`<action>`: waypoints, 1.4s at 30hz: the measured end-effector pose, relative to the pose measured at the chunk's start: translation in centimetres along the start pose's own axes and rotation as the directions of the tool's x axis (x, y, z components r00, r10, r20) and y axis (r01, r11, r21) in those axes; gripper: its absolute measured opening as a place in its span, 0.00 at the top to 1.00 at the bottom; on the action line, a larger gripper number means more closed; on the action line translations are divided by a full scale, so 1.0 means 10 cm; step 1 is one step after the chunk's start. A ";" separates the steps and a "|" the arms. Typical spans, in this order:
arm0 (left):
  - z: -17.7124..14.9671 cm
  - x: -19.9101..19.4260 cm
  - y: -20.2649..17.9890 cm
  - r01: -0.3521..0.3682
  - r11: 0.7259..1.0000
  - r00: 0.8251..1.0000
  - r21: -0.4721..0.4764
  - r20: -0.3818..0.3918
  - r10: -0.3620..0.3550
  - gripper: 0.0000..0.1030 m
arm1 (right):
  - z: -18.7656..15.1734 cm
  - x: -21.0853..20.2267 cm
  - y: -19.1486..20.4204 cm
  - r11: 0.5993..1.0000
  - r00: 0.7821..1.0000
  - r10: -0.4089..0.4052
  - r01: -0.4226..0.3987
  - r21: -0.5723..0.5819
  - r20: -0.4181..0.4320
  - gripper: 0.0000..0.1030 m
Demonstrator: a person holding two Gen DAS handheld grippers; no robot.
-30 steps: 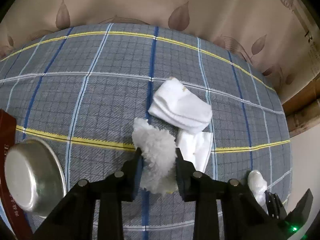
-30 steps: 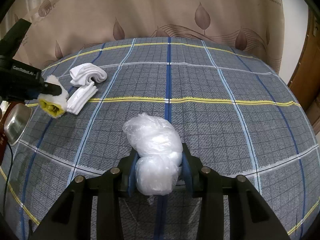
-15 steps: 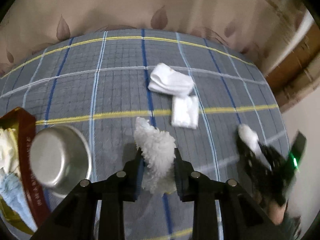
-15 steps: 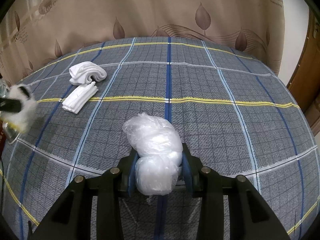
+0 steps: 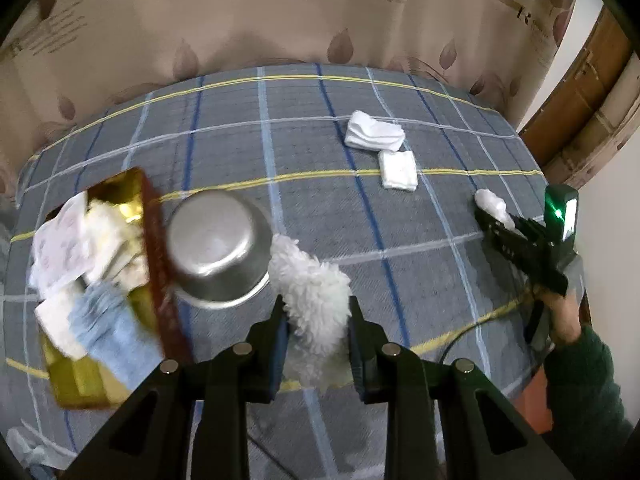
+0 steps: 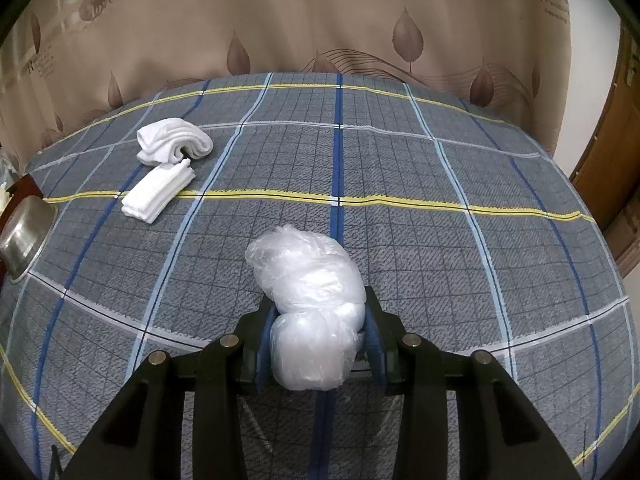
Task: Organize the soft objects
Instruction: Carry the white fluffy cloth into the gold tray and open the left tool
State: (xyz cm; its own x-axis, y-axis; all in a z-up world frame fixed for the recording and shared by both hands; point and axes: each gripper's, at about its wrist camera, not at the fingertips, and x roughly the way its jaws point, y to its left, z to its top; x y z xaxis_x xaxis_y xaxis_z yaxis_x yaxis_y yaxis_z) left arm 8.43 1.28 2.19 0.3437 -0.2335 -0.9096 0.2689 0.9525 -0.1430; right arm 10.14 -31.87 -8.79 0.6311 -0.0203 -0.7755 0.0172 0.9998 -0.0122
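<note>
Clamped in the left gripper point(image 5: 316, 322): a fluffy white plush piece point(image 5: 310, 292), squeezed between both pads, its shaggy upper end sticking out past the fingertips toward the metal bowl point(image 5: 218, 240), its lower end hanging back between the finger arms. Just left of that tuft, the bowl, resting on the blue plaid cloth point(image 5: 320, 208) and touching or nearly touching a dark red box point(image 5: 158, 264) with a gold lining. Inside the box, a jumble of soft things: a printed white cloth point(image 5: 60, 248), a light blue towel point(image 5: 116, 340), other pale pieces too blurred to tell apart. Farther out on the cloth, well apart from the fingers, a rolled white sock bundle point(image 5: 374, 134) and, just beside it, a folded white square point(image 5: 398, 170).

Clamped in the right gripper point(image 6: 316, 344): a crumpled clear plastic bag point(image 6: 310, 280), pinched at its waist between the blue pads, the larger bulge spilling forward beyond the tips, the smaller bulge sitting back between the fingers. Low over the plaid cloth; contact with it possibly, hard to say from this angle. Off to the far left, the sock bundle point(image 6: 174, 146) and the folded stack point(image 6: 158, 192) side by side, the bowl point(image 6: 24, 236) at the edge. Seen from the left wrist, the right gripper point(image 5: 492, 208) held by a hand point(image 5: 560, 312) in a dark green sleeve point(image 5: 584, 384).
</note>
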 end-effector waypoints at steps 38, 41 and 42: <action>-0.50 -0.19 1.94 -0.347 0.904 0.938 -0.250 -0.111 0.329 0.71 | 0.01 0.01 0.01 1.000 1.000 -0.020 0.020 -0.018 0.000 0.64; -0.49 -0.14 1.95 -0.358 0.899 0.933 -0.254 -0.142 0.332 0.66 | 0.01 0.01 0.01 1.000 1.000 -0.019 0.019 -0.017 0.000 0.64; -0.49 -0.13 1.95 -0.355 0.898 0.934 -0.260 -0.144 0.328 0.65 | 0.01 0.01 0.01 1.000 1.000 -0.019 0.019 -0.017 0.001 0.64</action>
State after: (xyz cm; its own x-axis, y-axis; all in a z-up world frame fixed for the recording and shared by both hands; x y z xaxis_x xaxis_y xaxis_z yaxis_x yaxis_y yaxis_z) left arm 8.80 21.16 -1.34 0.2796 0.1222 -0.9523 -0.1142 0.9891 0.0934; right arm 10.30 -31.73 -8.84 0.6312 -0.0392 -0.7746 0.0158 0.9992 -0.0378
